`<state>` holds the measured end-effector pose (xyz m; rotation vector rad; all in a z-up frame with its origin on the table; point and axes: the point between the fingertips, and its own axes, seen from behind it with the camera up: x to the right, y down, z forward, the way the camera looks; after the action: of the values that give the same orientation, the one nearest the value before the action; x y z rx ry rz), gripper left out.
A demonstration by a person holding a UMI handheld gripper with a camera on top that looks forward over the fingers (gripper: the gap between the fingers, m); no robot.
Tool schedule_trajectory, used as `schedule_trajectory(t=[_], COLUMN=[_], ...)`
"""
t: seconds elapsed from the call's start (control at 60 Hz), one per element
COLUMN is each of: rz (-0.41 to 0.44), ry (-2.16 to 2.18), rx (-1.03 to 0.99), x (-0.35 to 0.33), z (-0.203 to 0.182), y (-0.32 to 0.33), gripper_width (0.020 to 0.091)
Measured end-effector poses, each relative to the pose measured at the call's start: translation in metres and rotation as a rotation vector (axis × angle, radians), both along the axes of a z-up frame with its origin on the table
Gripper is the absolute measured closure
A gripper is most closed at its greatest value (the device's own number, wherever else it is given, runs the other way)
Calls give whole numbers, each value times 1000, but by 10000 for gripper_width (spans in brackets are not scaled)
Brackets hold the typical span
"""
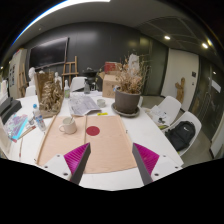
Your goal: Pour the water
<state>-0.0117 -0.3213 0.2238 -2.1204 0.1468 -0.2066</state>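
**Magenta pads apart, nothing between them**

Magenta-padded gripper (103,168) hangs open over a tan mat (98,145) on the white table (160,135), holding nothing. Just ahead lies a red disc (92,130). Beyond, off to the left, stands a small cup (68,125), and further left what may be a water bottle (38,117). Farthest, a potted dry plant (127,92)

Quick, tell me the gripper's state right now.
Gripper: open, holding nothing; fingers spread above the brown mat, cup further ahead.
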Motion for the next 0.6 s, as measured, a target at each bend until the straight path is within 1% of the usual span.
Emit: schedule_trajectory(t=[0.133, 0.217, 0.417, 0.517, 0.6], rz=[56, 98, 231, 275, 294], ry=[18, 21, 58, 64, 77], rx=[-5, -8, 1, 23, 56], x=[-38, -79, -205, -269, -318], z=[-4, -10, -25, -31, -34], y=[9, 19, 45, 66, 89], gripper_width=[239, 238, 246, 244, 244])
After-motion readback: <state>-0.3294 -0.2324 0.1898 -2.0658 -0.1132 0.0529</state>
